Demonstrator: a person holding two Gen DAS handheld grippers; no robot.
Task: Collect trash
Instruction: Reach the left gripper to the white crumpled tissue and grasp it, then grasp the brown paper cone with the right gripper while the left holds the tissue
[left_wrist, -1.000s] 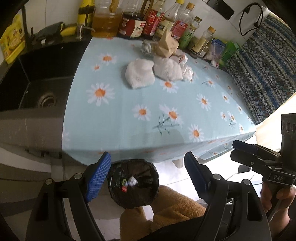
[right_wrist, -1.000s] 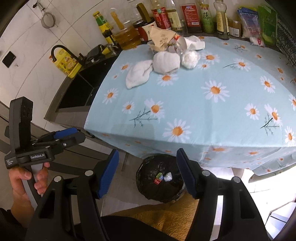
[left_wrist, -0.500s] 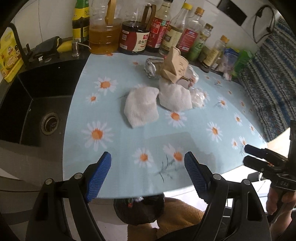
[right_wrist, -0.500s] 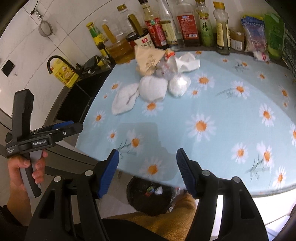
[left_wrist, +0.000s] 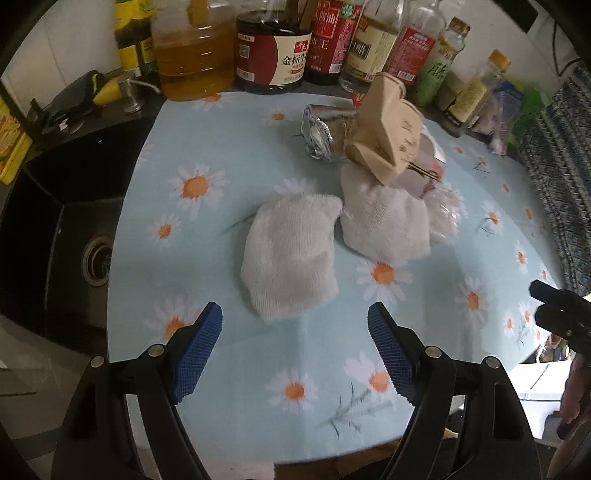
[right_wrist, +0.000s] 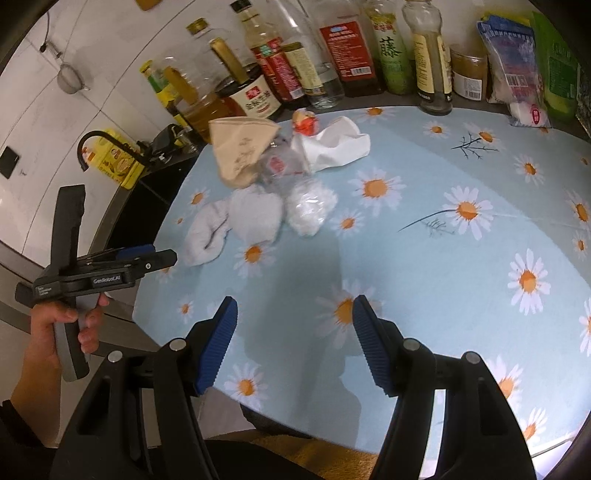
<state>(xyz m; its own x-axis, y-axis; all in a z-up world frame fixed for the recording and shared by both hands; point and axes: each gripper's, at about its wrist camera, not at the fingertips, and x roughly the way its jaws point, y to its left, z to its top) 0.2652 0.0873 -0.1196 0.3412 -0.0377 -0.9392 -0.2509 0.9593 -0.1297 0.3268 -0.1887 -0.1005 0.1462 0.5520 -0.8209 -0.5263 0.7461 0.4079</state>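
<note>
Tongs first: your left tongs (left_wrist: 295, 350) gape wide and empty, right tongs (right_wrist: 293, 341) half-open, empty too. The nearest white sock (left_wrist: 291, 258) lies at twelve o'clock on the desk (left_wrist: 258, 369); straddle its middle, then close, sparing the cloth.

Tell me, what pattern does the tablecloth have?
The tablecloth is light blue with white, orange-centred daisies; the right wrist view shows it best.

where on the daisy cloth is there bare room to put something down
Bare: the near half of the tablecloth, between the front edge and the trash pile, and its whole right side up to the packets. Crowded: the far middle, where the pile lies, and the bottle row behind it.
</note>
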